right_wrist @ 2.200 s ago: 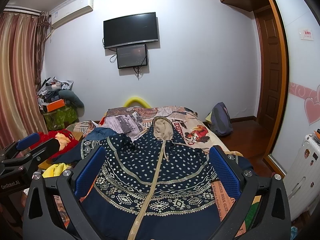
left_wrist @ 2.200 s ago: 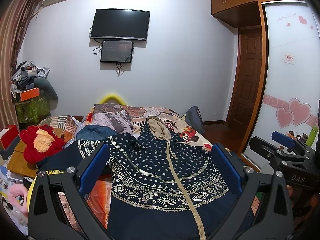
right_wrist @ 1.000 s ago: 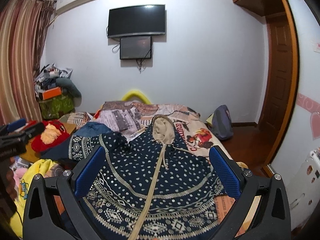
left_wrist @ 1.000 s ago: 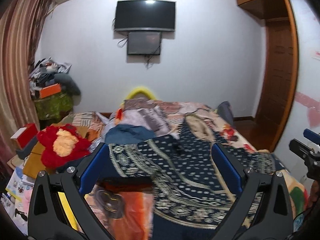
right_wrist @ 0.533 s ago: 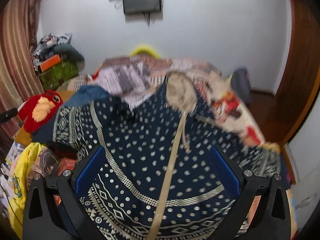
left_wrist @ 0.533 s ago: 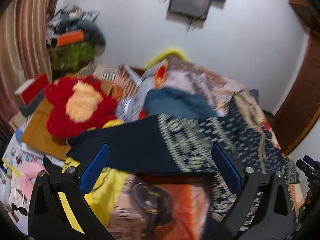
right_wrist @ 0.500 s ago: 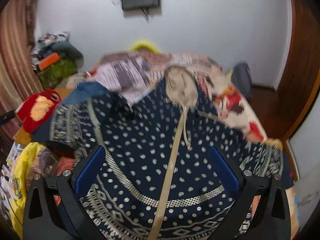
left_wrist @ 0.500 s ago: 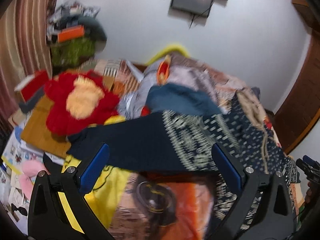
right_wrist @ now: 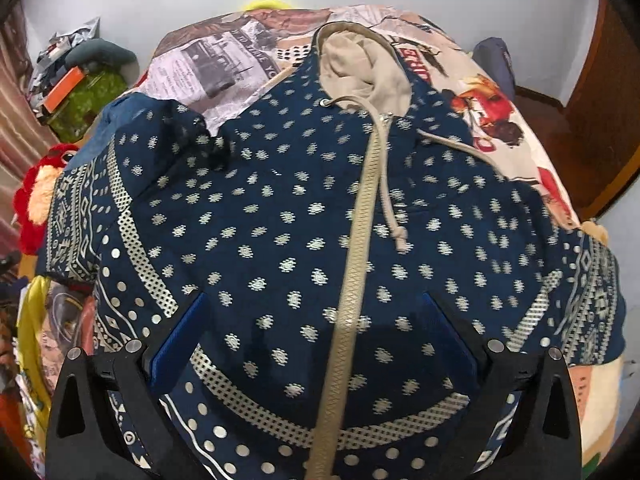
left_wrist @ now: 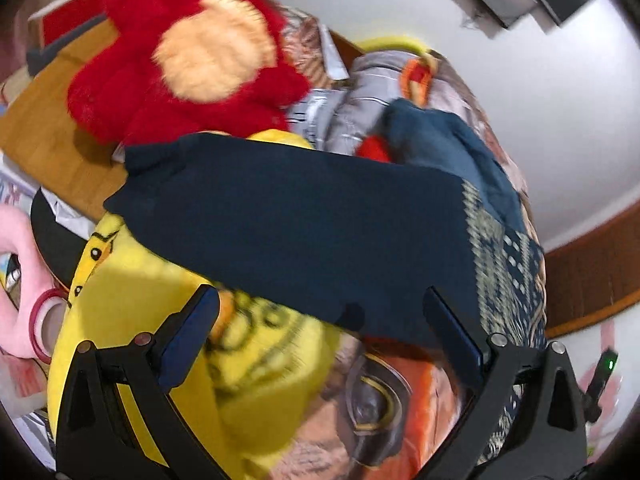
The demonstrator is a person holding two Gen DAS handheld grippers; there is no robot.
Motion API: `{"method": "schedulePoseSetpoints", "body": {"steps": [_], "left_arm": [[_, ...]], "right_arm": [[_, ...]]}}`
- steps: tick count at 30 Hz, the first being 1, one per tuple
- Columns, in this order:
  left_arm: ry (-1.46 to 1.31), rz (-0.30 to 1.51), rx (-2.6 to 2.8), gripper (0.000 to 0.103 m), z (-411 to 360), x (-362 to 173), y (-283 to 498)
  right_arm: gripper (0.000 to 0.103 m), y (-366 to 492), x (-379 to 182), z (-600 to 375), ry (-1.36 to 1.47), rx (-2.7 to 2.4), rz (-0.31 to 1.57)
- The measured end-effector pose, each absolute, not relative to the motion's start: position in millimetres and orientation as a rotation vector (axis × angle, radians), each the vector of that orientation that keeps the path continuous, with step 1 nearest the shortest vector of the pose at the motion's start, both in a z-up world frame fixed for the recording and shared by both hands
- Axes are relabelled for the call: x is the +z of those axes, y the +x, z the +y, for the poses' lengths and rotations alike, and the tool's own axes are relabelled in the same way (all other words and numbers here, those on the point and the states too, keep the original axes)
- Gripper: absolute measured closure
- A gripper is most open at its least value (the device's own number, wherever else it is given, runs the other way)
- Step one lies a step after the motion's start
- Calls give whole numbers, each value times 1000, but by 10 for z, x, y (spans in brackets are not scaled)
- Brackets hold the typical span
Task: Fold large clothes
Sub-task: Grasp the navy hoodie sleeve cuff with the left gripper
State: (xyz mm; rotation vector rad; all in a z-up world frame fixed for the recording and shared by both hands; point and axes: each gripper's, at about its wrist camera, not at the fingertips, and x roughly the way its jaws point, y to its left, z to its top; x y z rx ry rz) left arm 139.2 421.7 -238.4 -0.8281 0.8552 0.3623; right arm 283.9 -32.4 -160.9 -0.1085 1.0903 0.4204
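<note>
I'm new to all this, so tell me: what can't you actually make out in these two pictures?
- Hoodie hem: right wrist view, cut off by the bottom edge.
- Sleeve underside: left wrist view, hidden by its own cloth.
- Yellow cloth print: left wrist view, blurred.

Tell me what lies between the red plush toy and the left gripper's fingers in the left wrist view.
The hoodie's dark navy sleeve stretches across between the red plush toy and the open left gripper, over yellow fabric.
</note>
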Motion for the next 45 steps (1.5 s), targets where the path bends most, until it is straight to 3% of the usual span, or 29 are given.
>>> {"method": "schedulePoseSetpoints", "body": {"steps": [9, 17, 21, 26, 34, 40, 45], "left_arm": [[-1006, 815, 375, 16, 4601, -2741, 1459], [-901, 892, 460, 60, 4590, -2725, 1546], [-896, 890, 440, 95, 4573, -2697, 1452], [-823, 849, 476, 99, 4528, -2394, 1475], [-682, 679, 371, 100, 4096, -1296, 1819], [-541, 566, 217, 100, 3364, -427, 2340], [-464, 535, 76, 100, 2644, -47, 2796]], "right_arm": [[4, 2878, -1690, -263, -86, 434, 1123], [9, 2833, -1748, -295, -52, 454, 1163], [9, 2772, -1709, -360, -25, 455, 1157], [9, 2758, -1675, -452, 24, 456, 1160], [9, 2777, -1531, -690, 42, 377, 1115], [9, 2840, -1380, -910, 19, 344, 1059], [8, 2860, -1226, -1100, -4, 340, 1006]]}}
